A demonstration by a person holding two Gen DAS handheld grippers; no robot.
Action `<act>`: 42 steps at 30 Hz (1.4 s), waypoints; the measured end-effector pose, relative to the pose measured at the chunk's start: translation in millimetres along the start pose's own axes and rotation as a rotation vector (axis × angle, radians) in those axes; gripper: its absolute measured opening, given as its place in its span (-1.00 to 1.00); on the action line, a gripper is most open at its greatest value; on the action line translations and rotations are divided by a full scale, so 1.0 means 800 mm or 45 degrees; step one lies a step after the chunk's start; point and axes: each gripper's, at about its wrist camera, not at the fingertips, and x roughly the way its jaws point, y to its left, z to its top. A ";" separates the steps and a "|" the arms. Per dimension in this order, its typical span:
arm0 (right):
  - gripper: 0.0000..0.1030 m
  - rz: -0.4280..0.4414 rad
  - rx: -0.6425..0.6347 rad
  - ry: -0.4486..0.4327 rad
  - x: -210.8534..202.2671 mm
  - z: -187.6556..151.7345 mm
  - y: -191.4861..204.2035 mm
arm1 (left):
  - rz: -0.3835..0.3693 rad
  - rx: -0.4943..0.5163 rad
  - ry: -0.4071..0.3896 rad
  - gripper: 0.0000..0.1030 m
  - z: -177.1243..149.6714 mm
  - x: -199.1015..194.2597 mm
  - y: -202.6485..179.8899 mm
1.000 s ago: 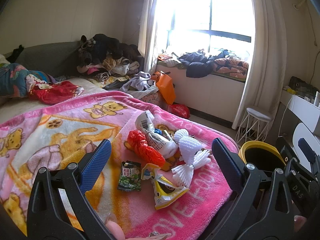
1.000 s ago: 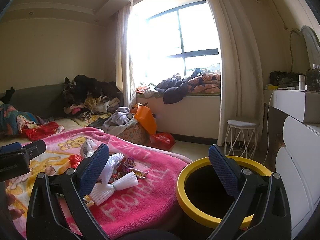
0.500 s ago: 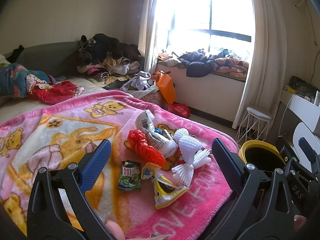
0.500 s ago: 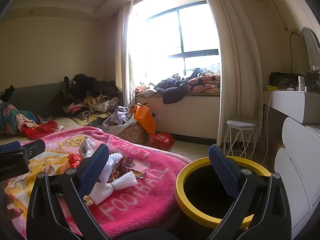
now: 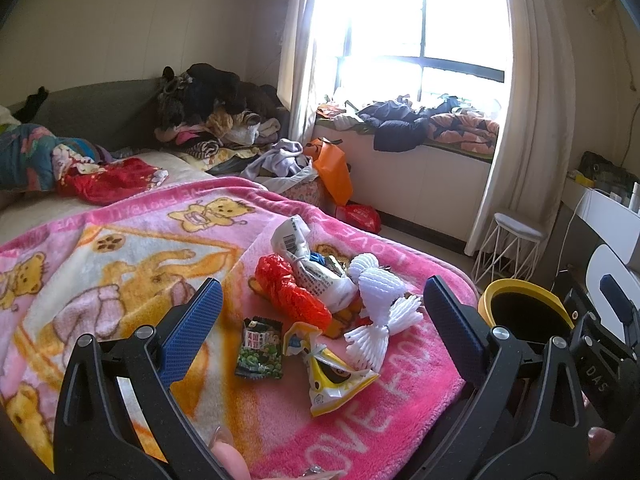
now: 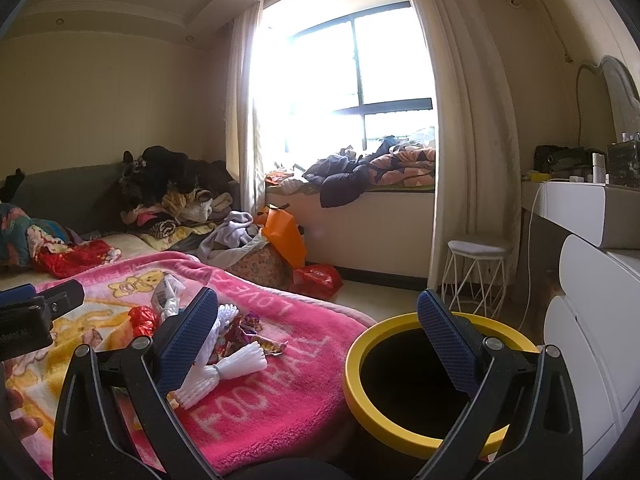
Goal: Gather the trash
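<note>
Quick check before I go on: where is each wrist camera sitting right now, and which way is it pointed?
Left wrist: on the left tool, above the pink blanket, facing the wrappers; its open fingers and a fingertip show.
Right wrist: on the right tool, at the bed's edge, facing the yellow-rimmed bin; its open fingers and the left tool show at left.
Shared: blanket, white foam net, bin, window.

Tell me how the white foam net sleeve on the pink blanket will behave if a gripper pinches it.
The white foam net sleeve looks airy and mesh-like, so it is probably very light and will squash between the jaws. Its frayed ends fan out loosely, so it will likely flop. It lies against the other wrappers, so lifting it may drag a neighbour along.
</note>
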 end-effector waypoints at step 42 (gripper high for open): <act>0.88 0.385 -0.138 0.283 0.102 0.002 0.113 | 0.189 -0.217 0.117 0.80 0.032 0.071 0.115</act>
